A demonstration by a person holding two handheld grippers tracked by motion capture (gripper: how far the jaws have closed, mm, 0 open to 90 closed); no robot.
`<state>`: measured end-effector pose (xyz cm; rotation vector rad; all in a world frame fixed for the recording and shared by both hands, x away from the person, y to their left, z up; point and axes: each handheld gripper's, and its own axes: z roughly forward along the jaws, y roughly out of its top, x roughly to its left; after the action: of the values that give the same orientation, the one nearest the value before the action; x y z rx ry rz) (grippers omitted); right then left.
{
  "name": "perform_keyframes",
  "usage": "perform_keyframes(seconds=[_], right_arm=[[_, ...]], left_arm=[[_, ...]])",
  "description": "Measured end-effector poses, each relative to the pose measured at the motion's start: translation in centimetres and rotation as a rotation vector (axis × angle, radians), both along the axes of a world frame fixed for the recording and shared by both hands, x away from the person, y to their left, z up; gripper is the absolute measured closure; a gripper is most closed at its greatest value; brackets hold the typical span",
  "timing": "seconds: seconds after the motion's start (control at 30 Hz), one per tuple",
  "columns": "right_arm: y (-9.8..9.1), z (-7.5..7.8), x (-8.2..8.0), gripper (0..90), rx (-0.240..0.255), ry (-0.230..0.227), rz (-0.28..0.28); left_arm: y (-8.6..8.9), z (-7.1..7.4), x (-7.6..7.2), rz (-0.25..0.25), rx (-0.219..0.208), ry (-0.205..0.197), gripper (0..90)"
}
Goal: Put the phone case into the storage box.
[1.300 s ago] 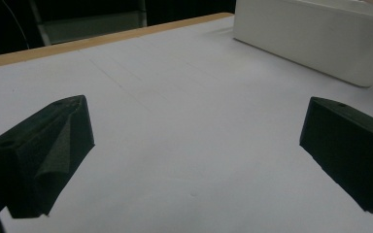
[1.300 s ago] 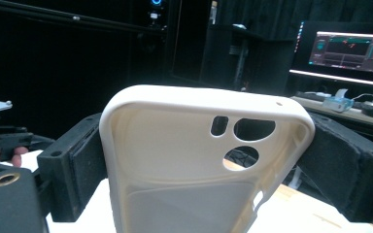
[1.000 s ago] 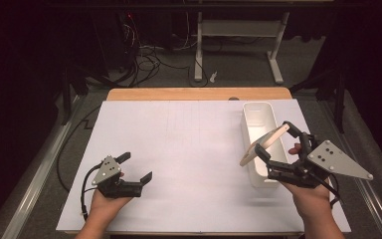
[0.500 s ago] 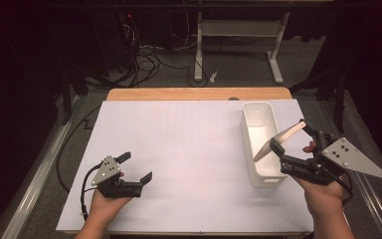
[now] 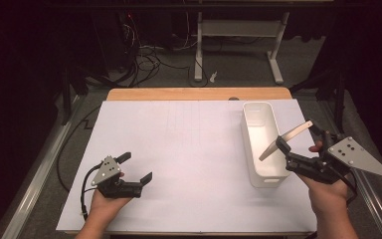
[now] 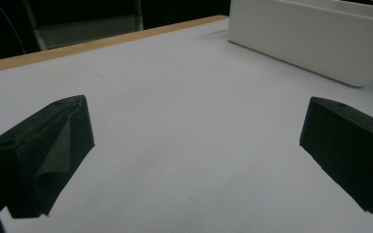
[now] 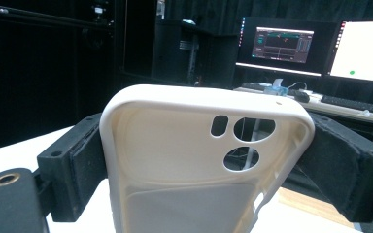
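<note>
My right gripper (image 5: 300, 138) is shut on a cream phone case (image 5: 286, 140), held tilted in the air just right of a white oblong bin (image 5: 258, 107). In the right gripper view the case (image 7: 175, 145) stands upright between the two black jaws of the gripper (image 7: 206, 160), its inner side and camera cut-outs facing me. My left gripper (image 5: 136, 167) rests open near the table's front left, held by a hand. Nothing lies between the jaws of that gripper (image 6: 194, 145), only white table. The bin (image 6: 311, 43) sits far off at the upper right in the left gripper view.
A white sheet (image 5: 189, 149) covers the table, with a wooden edge (image 5: 199, 93) along the far side. Beyond it on the floor are cables (image 5: 144, 59) and a white desk frame (image 5: 238, 30). Lit monitors (image 7: 320, 46) show behind the case.
My right gripper has carried the phone case to the right, from over the bin's near end to just outside its right wall. The left gripper has not moved.
</note>
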<state>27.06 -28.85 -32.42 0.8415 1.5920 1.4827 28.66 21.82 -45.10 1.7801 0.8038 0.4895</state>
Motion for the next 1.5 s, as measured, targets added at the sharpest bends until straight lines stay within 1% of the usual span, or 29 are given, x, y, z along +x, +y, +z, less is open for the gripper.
perform_keyframes(seconds=[0.13,0.43,0.47,0.57,0.7,0.8,0.97,1.1,1.17,1.23,1.33,1.5], right_arm=[[0.0,0.0,0.1,10.3,-0.009,-0.002,-0.011],[0.7,-0.4,1.0,10.3,-0.029,0.017,-0.038],[0.9,-0.3,1.2,10.3,-0.023,0.022,-0.044],[1.2,-0.1,1.8,10.3,-0.029,0.021,-0.056],[1.5,0.6,2.6,10.3,-0.034,0.021,-0.076],[1.6,1.0,3.3,10.3,-0.042,0.028,-0.089],[1.9,1.5,4.4,10.3,-0.048,0.028,-0.115],[2.2,1.6,5.3,10.3,-0.051,0.035,-0.128],[2.4,1.6,5.7,10.3,-0.046,0.04,-0.133],[2.6,1.7,6.0,10.3,-0.053,0.038,-0.143],[2.6,1.6,6.6,10.3,-0.048,0.042,-0.153],[2.7,1.6,7.4,10.2,-0.049,0.046,-0.167]], left_arm=[[0.0,0.0,0.0,0.0,-0.005,-0.001,0.2],[0.1,0.1,0.0,-0.003,-0.013,-0.008,0.2],[0.1,0.1,0.0,-0.003,-0.015,-0.009,0.2],[0.2,0.1,0.0,-0.001,-0.013,-0.011,0.2],[0.1,0.0,0.1,-0.01,-0.007,-0.001,0.2],[0.0,-0.1,0.1,-0.002,0.001,-0.012,0.2],[0.1,-0.1,0.1,0.005,0.0,-0.011,0.2],[0.3,-0.1,0.2,0.009,-0.01,-0.003,0.2],[0.3,0.0,0.1,0.009,-0.01,-0.005,0.2],[0.2,0.0,0.1,0.005,-0.014,-0.005,0.2],[0.2,-0.1,0.1,0.001,-0.01,-0.001,0.2],[0.2,-0.1,0.1,-0.002,-0.015,-0.001,0.2]])
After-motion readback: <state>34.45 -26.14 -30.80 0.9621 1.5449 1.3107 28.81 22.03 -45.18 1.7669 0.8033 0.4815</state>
